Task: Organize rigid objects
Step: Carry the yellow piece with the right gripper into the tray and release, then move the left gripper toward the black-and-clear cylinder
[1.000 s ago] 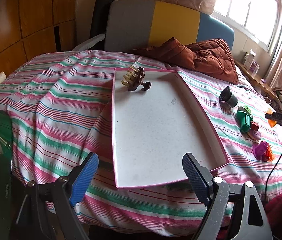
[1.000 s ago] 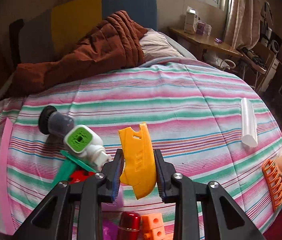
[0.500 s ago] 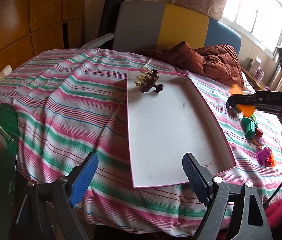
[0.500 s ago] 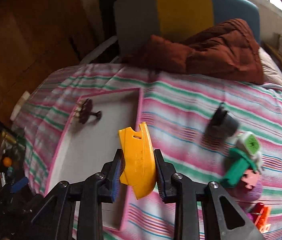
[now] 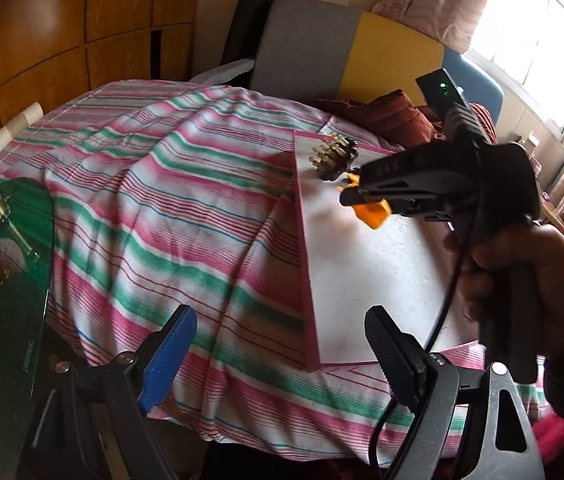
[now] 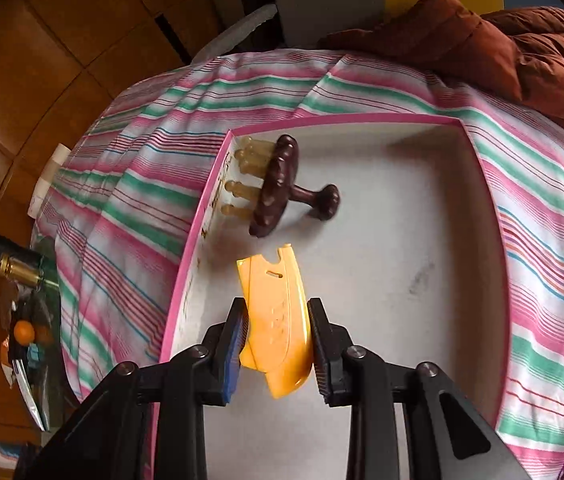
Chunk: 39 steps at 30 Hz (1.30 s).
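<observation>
My right gripper (image 6: 278,344) clamped the yellow piece (image 6: 276,320) above the tray (image 6: 361,120), near the brown massager (image 6: 278,184); my left gripper (image 5: 278,352) gaped wide, empty.

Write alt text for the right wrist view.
The right hand-held gripper grips a yellow plastic piece above a white, pink-rimmed tray on a striped bedspread. A brown massager with pale prongs lies in the tray's far left corner.
</observation>
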Available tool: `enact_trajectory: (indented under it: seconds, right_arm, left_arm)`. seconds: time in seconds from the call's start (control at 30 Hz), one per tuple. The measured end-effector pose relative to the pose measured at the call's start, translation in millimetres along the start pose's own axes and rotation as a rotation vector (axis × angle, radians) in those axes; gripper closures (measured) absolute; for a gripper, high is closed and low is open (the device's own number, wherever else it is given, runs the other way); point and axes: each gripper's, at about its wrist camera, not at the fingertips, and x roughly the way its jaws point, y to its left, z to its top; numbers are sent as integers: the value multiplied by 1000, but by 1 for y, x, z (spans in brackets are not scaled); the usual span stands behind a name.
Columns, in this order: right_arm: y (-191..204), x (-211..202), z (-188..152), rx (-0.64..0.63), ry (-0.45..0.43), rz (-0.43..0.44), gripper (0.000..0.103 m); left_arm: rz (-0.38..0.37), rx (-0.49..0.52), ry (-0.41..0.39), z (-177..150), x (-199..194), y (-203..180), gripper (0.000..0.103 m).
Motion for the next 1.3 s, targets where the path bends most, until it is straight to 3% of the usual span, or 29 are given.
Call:
enact_trajectory:
  seconds: [0.2, 0.47, 0.67, 0.87, 1.0, 1.3]
  right_arm:
    - [-1, 1, 3, 34, 7, 84, 63]
    - [-14, -53, -25, -53, -99, 30, 63]
    - [-45, -95, -61, -90, -153, -38, 63]
    - [-104, -138, -90, -22, -194, -128, 63]
    - [-153, -168, -103, 57, -228, -219, 63]
    - [-273, -227, -136, 363, -347, -399, 63]
  left_arm:
    - [8, -12, 6, 1, 3, 3, 16]
    - [2, 8, 5, 0, 4, -4, 16]
    - [-6, 34, 5, 3, 4, -15, 16]
    - [22, 76, -5, 10, 4, -31, 16]
    - [-5, 87, 3, 12, 3, -40, 16]
    - [-76, 156, -1, 19, 3, -74, 16]
